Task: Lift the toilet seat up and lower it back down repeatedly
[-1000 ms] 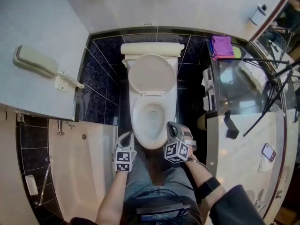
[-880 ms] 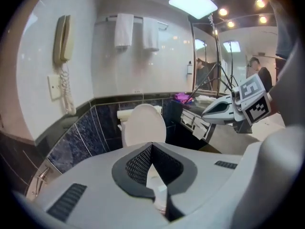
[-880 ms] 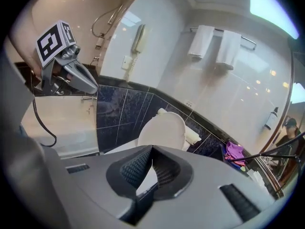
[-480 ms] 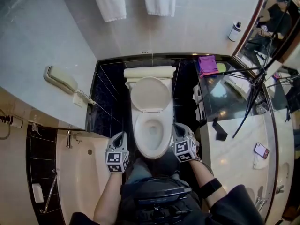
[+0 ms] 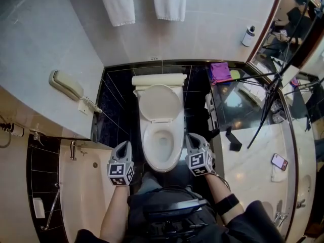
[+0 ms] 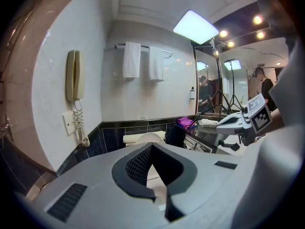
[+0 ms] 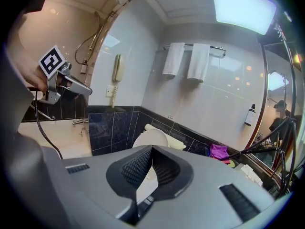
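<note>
Toilet seat (image 5: pixel 147 146) between shut, empty left tongs (image 5: pixel 124 146) and right tongs (image 5: pixel 191 137).

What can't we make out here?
- Toilet: seat ring down or up against the lid? Head view, white on white, too small.
- Toilet bowl: both gripper views, hidden behind left gripper and right gripper.
- Bottle label: head view, too small.
- Smartphone screen: head view, too small.

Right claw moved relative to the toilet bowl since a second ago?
Yes. The right claw overlapped the toilet bowl rim; now it sits clear, right of it.
</note>
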Motion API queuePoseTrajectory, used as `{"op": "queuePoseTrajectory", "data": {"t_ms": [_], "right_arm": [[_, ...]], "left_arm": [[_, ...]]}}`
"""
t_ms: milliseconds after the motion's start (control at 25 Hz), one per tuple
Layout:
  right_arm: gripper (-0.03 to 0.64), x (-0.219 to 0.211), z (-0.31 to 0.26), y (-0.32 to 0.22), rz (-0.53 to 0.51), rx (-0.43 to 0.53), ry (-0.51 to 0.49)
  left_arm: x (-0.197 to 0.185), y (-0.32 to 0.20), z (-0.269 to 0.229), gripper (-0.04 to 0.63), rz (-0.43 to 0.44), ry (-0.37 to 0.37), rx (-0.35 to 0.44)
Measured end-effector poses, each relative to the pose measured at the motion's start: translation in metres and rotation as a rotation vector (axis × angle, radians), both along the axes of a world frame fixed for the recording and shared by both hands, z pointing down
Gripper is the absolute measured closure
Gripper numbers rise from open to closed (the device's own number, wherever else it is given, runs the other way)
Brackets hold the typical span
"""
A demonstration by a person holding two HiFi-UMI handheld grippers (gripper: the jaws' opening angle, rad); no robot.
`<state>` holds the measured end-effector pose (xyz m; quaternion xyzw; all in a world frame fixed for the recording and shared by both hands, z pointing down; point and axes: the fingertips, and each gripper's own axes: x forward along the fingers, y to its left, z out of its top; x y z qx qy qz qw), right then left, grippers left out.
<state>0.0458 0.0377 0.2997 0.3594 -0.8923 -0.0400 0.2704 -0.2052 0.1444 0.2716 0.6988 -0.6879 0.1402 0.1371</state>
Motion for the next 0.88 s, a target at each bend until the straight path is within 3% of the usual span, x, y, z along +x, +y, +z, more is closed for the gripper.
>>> {"op": "queuePoseTrajectory", "data": {"t_ms": [480, 600, 880], "right_arm": [[0.597, 0.006, 0.015, -0.009, 0.059, -0.036, -0.040], [0.591, 0.012, 0.033, -0.018, 0.115, -0.104, -0.074], [0.478, 0.024, 0.114, -0.033, 0.242, -0.322, -0.184]], "left_arm": [[0.004, -0.011, 0.001, 0.595, 0.019, -0.028, 0.005], [0.005, -0.021, 0.006, 0.595, 0.041, -0.046, 0.003], [0.005, -0.054, 0.028, 0.595, 0.108, -0.096, -0.013]]}}
